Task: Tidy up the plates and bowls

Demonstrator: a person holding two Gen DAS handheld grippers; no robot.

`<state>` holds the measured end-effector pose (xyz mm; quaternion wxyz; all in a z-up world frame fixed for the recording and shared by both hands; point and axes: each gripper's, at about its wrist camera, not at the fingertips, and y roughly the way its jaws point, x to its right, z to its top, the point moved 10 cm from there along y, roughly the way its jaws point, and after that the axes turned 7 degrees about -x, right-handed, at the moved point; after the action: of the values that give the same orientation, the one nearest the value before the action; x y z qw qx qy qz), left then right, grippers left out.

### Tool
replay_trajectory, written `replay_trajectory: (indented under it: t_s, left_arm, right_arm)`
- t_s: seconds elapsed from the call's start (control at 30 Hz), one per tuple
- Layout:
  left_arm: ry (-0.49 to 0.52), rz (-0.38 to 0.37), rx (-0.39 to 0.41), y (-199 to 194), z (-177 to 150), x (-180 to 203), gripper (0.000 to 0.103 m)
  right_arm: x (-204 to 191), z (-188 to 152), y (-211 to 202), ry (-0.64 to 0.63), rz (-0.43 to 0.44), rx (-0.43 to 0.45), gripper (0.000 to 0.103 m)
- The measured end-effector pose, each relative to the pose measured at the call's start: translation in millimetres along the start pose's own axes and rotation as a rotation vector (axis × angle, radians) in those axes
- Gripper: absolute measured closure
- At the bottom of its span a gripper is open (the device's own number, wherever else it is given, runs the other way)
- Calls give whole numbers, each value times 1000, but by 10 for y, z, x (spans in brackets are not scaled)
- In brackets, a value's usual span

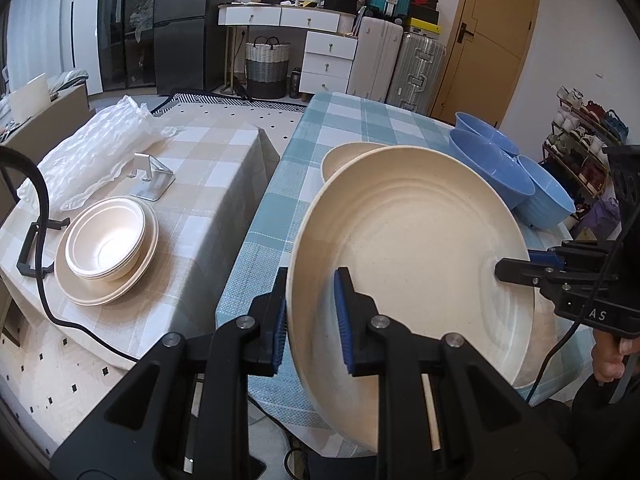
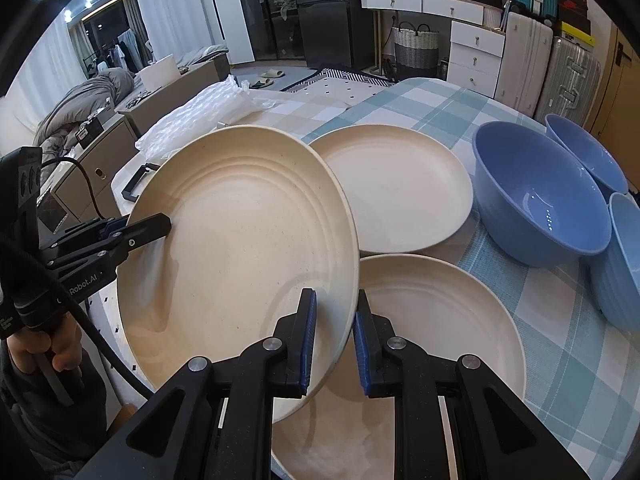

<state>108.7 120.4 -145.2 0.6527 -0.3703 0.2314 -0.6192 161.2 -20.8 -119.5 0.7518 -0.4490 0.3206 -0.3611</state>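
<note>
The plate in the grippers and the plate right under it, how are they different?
The held plate is tilted and up in the air; the lower plate lies flat on the blue checked tablecloth. The held plate is pinched at its rim by the left gripper and the right gripper; nothing grips the lower plate. Both are round, cream, with ringed steps inside.

A large cream plate (image 2: 240, 248) with ringed steps inside its rim hangs tilted, its rim pinched on opposite sides between two pairs of fingers (image 2: 308, 344). Under and beyond the nearer fingers lie two more cream plates (image 2: 400, 188) flat on the checked worktop (image 2: 560, 340). To their right stand three blue bowls (image 2: 540, 200), upright and crowded together.
</note>
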Motion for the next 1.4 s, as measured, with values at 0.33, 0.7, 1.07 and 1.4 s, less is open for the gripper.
replay_trajectory:
  t_s: [0.33, 0.7, 1.07, 1.4]
  left_arm:
    - [33, -23, 0, -9, 112, 409, 85]
    - [82, -68, -13, 73, 139, 885, 85]
    - [125, -90, -21, 153, 155, 1243, 84]
    - [160, -100, -36, 298, 110, 1436, 84]
  right_arm:
    - [267, -128, -219, 59, -13, 36, 85]
    - [602, -338, -453, 128, -38, 70, 85]
    - [830, -511, -609, 181, -67, 94, 85]
    - [1000, -666, -588, 228, -68, 86, 85]
